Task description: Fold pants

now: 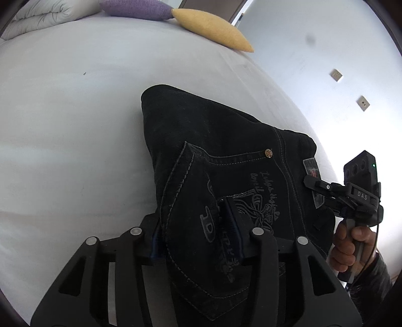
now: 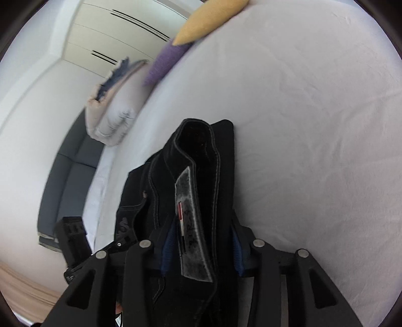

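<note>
the left claw (image 1: 198, 226) is closing on a thickness of black jeans (image 1: 201, 140) at the embroidered back pocket (image 1: 226, 201), its fingers narrowed onto the denim with fabric filling the gap. the right claw (image 2: 203, 249) is gripping the waistband edge just beside the grey leather brand patch (image 2: 193, 226), its blue-padded fingers (image 2: 167, 241) pressing in from both sides so that the band is standing up between them. in the left wrist view the right claw (image 1: 314, 185) is showing near the right edge of the frame, biting the same patch (image 1: 311, 173), with the person's hand (image 1: 349, 241) wrapping its handle.

the jeans are lying on the white bed (image 1: 62, 125), towards its near edge and well apart from the pillows. they are looking compact already: a rounded fold edge is sitting at the far end and no loose legs are trailing across the sheet, so i am judging that the legs are already doubled over and the bundle is being lifted or carried through a late fold. what is probably remaining is laying it flat and smoothing it.

further off, a yellow cushion (image 1: 213, 27) and a purple cushion (image 1: 138, 10) are resting along the far edge of the bed, with a rolled white duvet (image 1: 42, 17) at the far corner.

the underside of the bundle is staying hidden, so the number of layers is unclear, and the lower part of the jeans is being cut off behind both claws. the right wrist view is blurring at its left side.
</note>
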